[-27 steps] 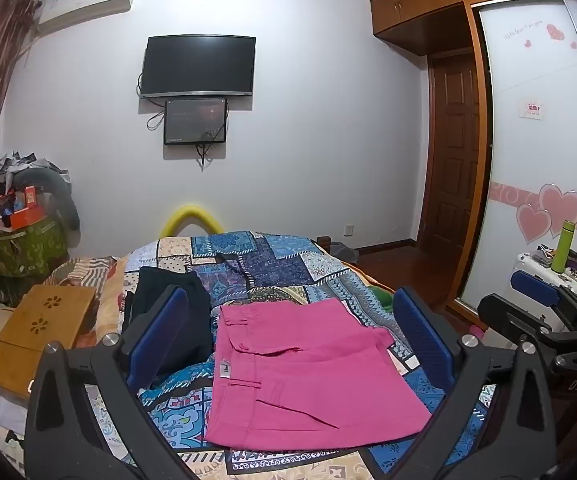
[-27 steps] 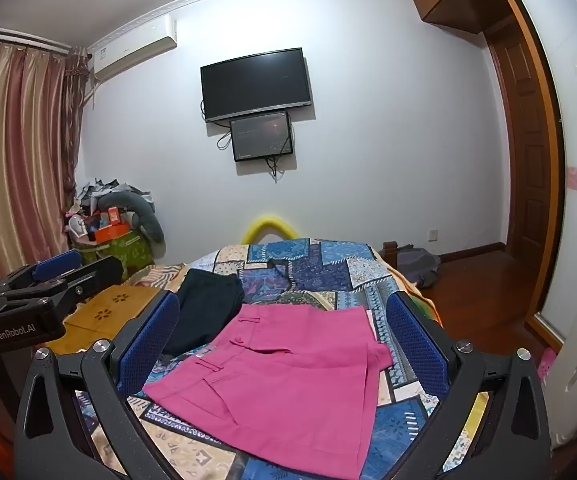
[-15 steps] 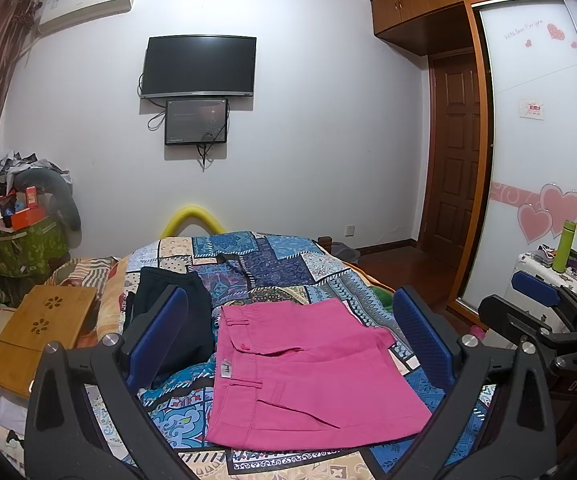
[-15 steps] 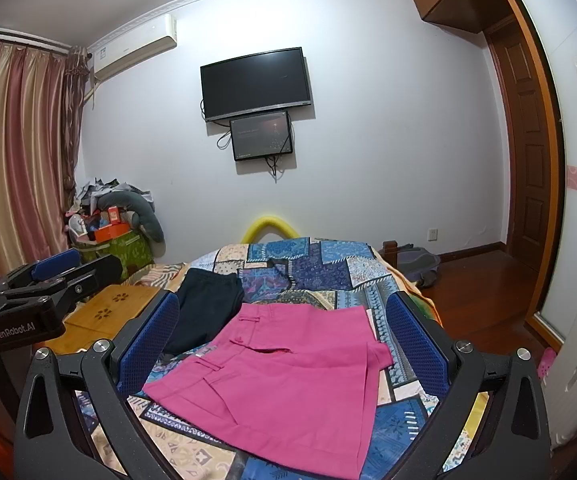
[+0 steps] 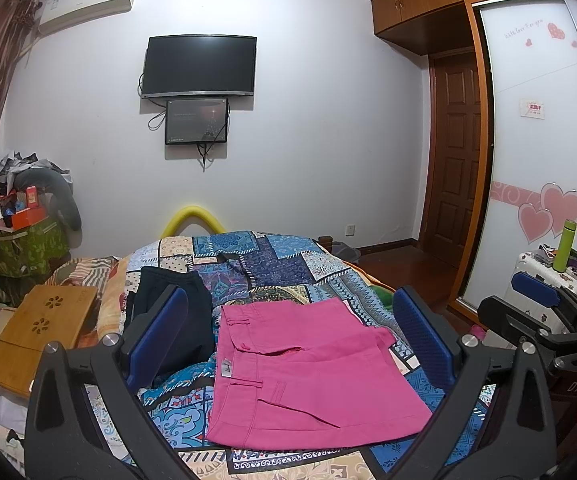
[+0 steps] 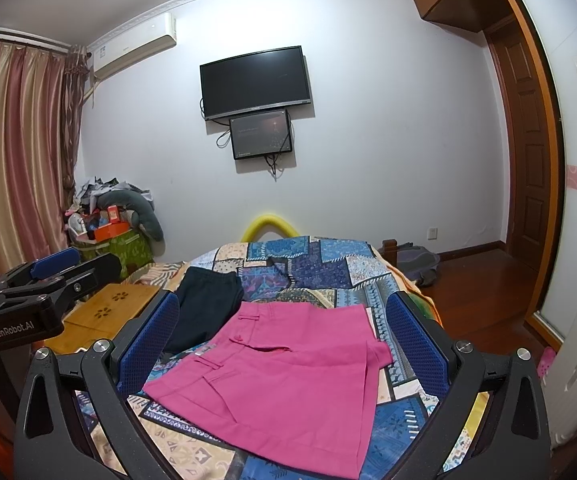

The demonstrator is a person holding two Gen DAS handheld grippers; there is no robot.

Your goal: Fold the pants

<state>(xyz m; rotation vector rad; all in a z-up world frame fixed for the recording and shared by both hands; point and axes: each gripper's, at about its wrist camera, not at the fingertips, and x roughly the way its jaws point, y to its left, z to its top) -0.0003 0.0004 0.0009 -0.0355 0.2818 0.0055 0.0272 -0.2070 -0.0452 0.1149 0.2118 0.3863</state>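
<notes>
The pink pants [image 5: 308, 364] are laid folded on the patchwork bedspread [image 5: 248, 264], just right of a dark garment [image 5: 168, 304] lying on the same cover. The left gripper [image 5: 288, 340] is held above the near end of the bedspread with its jaws spread fully wide and nothing gripped; the pants are seen between the blue pads but well beyond them. The right gripper [image 6: 284, 344] is held likewise, jaws wide and empty, the pants framed between its pads, untouched.
</notes>
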